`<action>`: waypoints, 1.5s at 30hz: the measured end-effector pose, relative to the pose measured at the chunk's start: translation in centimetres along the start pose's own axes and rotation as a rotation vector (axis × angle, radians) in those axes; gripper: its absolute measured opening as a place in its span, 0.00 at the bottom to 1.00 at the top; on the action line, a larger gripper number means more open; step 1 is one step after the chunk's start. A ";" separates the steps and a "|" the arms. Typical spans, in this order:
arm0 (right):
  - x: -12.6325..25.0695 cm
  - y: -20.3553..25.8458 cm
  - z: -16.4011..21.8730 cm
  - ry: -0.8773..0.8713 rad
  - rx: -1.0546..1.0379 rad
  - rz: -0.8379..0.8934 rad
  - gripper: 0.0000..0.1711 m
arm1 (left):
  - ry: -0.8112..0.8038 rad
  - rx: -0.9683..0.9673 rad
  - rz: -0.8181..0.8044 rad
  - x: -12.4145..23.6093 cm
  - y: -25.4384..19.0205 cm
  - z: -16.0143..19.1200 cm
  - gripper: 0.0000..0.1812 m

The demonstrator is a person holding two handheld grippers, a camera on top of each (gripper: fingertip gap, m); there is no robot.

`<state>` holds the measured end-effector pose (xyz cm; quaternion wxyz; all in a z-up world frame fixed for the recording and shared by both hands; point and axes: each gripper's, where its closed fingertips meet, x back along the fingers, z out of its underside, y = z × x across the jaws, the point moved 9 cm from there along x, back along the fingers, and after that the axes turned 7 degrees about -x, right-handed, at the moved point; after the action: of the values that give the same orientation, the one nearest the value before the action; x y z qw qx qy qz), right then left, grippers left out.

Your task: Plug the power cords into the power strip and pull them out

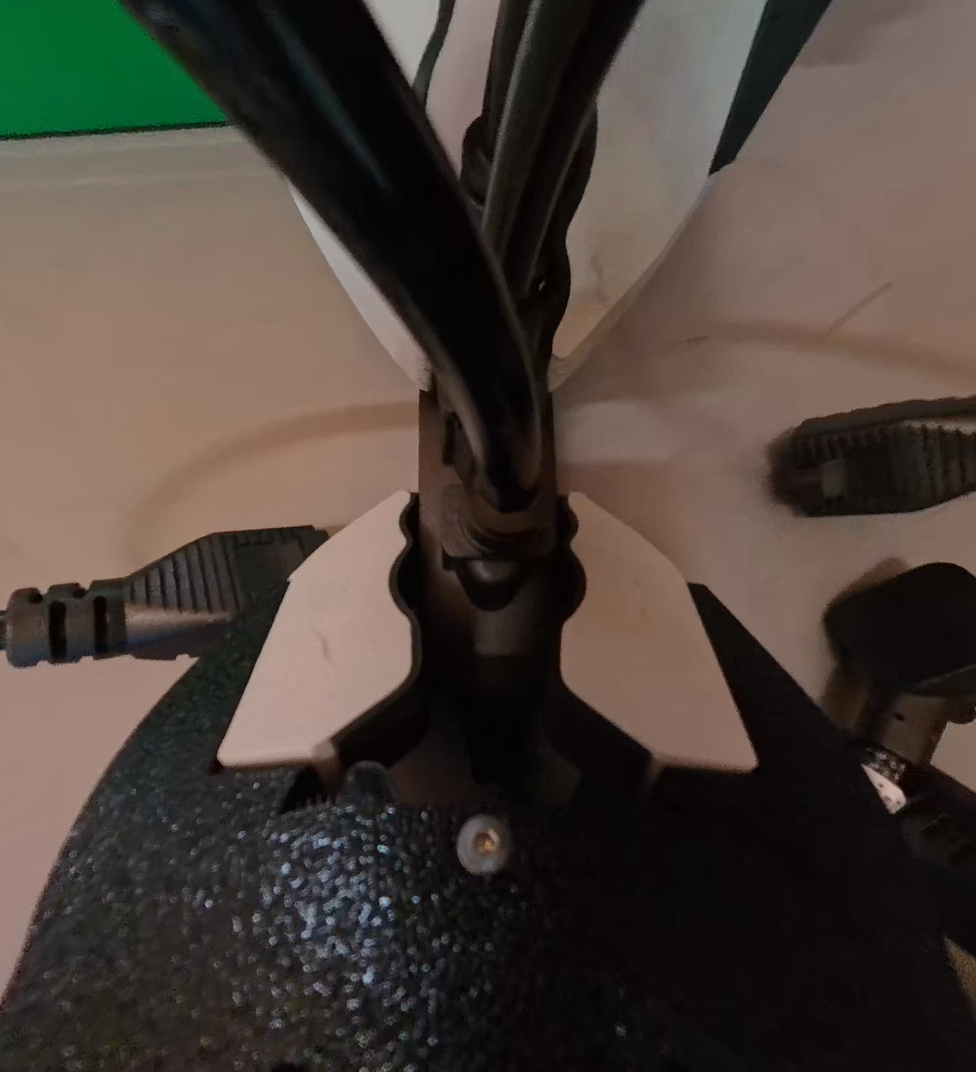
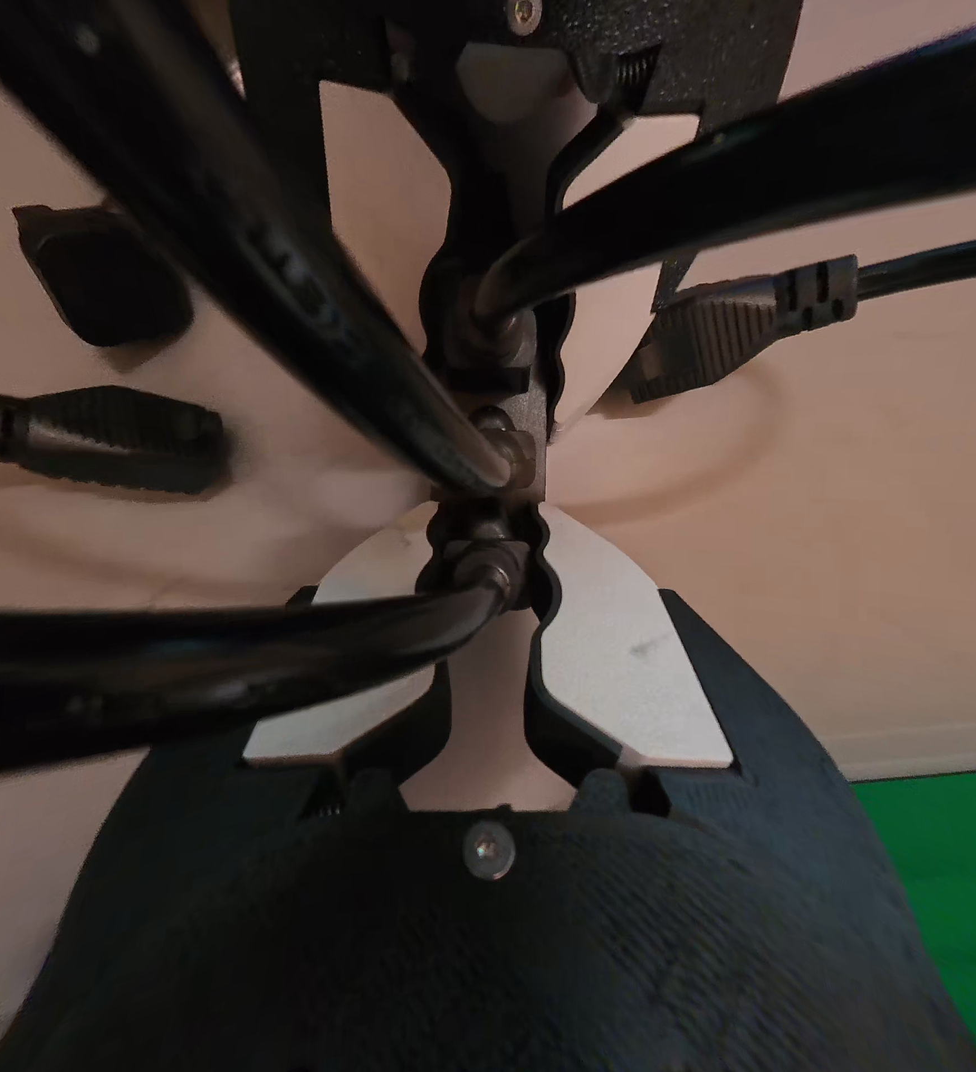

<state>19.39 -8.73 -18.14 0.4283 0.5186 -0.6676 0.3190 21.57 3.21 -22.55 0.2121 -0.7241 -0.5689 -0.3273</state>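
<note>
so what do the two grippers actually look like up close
Both match: the left gripper and right gripper have coarse, speckled black printed bodies, a silver hex screw at centre, and white finger plates edged with wavy black pads.

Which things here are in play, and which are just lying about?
In play:
- left gripper, shut on a black moulded plug
- right gripper, shut on a second black plug
- glossy black cords

Lying about:
- ribbed black plug, untouched
- squarish black plug
- green surface
</note>
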 end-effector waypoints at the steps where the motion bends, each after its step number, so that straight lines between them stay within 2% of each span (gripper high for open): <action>1: -0.1 -0.3 -0.1 -0.010 -0.004 0.004 0.15 | -0.010 -0.008 0.003 0.1 0.4 0.2 0.25; 4: -0.3 -1.4 -0.6 -0.014 -0.026 0.002 0.15 | -0.014 -0.015 0.017 0.5 1.6 0.7 0.24; 13: -0.9 -2.1 -2.3 0.137 0.009 -0.036 0.16 | -0.015 -0.007 0.012 1.0 2.1 1.3 0.25; 20: -1.3 -1.3 -2.8 0.130 -0.019 0.037 0.20 | -0.013 -0.007 0.005 1.1 1.9 1.4 0.24; 25: -1.0 -1.3 -2.9 0.130 -0.033 0.031 0.15 | -0.008 -0.021 -0.004 1.0 1.9 1.4 0.25; 32: -0.9 -0.9 -2.8 0.106 -0.005 0.135 0.14 | -0.008 -0.015 -0.011 1.0 1.9 1.4 0.25; 40: -0.8 -1.2 -3.1 0.158 -0.050 0.047 0.13 | -0.009 -0.027 -0.003 0.9 1.8 1.4 0.25; 45: -0.9 -1.1 -3.0 0.155 -0.042 0.059 0.14 | -0.008 -0.030 -0.009 1.0 1.8 1.4 0.25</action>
<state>21.24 -6.02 -17.70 0.4800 0.4631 -0.6542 0.3566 23.73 4.33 -22.69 0.1974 -0.7260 -0.5680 -0.3336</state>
